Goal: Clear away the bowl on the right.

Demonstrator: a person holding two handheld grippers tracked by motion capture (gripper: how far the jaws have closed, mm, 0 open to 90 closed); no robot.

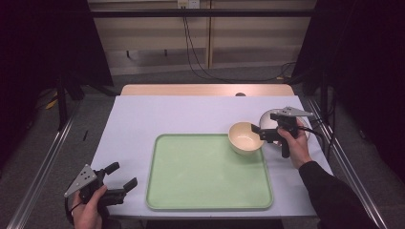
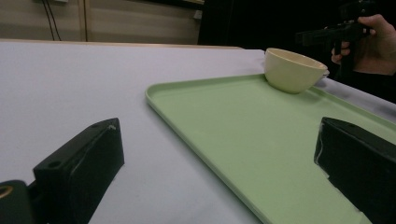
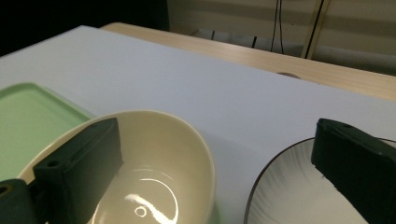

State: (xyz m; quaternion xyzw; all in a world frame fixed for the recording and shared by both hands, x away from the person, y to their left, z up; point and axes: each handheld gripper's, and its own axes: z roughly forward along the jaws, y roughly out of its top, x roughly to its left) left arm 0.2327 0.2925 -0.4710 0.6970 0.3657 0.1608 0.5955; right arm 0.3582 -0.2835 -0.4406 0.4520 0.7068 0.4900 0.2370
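- White-covered table (image 1: pixel 143 119) carries a green tray (image 1: pixel 205 176); a cream bowl (image 1: pixel 244 137) sits on its far right corner.
- Right gripper (image 1: pixel 261 132), jaws wide apart and holding nothing, straddles the bowl's right rim, with a grey-streaked plate (image 3: pixel 303 196) just beside the bowl.
- Left gripper (image 1: pixel 123 175) gapes empty at the table's near left corner.

Tray (image 1: pixel 205 191): pale green, plain. Bowl (image 1: pixel 245 138): cream inside and out, unpatterned, with a glossy highlight at its bottom. Plate (image 3: pixel 299 196): white, with fine grey radial streaks and a thin dark rim line. Table cover (image 1: pixel 157 114): plain light lavender-grey; the table edge (image 1: pixel 191 89) beyond it is light wood. Both grippers' jaws: matt black.
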